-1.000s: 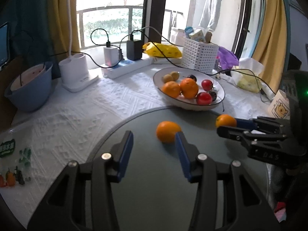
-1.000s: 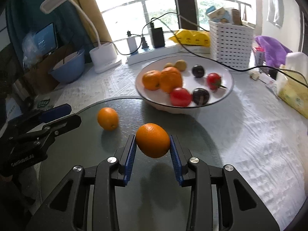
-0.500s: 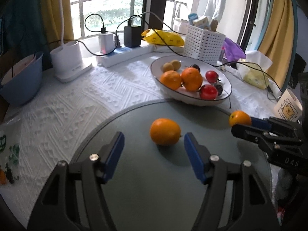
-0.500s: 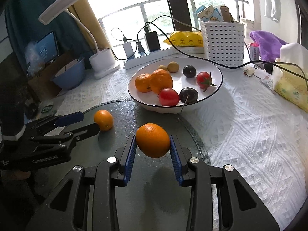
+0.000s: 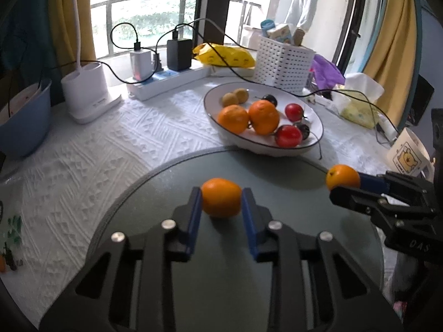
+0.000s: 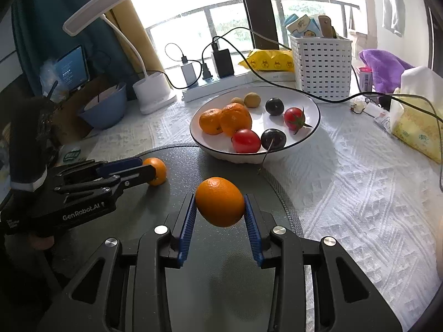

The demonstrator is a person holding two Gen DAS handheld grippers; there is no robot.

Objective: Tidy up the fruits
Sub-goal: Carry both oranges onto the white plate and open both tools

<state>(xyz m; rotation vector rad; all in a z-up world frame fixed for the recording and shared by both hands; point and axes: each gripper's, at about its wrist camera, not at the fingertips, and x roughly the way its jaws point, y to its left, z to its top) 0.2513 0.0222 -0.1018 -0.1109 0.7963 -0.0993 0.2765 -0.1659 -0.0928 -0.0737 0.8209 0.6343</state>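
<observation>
two handheld grippers work over a round dark mat [image 6: 279, 193] on a table covered by a white textured cloth [image 6: 346, 188]. the left gripper [image 5: 221, 202] has its blue-padded fingers [image 5: 193, 215] pinched on either side of an orange [image 5: 221, 197] that sits on the mat. the right gripper [image 6: 220, 203] pinches a second orange [image 6: 220, 201] between its blue pads and holds it above the mat, with its shadow on the mat below. just beyond the mat's far edge stands a white bowl [image 6: 310, 135] holding two more oranges [image 6: 225, 119], two red tomatoes [image 6: 246, 141], two dark plums [image 6: 273, 138] and two small brownish fruits [image 6: 252, 100]. behind the bowl are a white slotted basket [image 6: 322, 66], a yellow packet [image 6: 270, 61] and a power strip [image 6: 213, 84] with chargers plugged in.
</observation>
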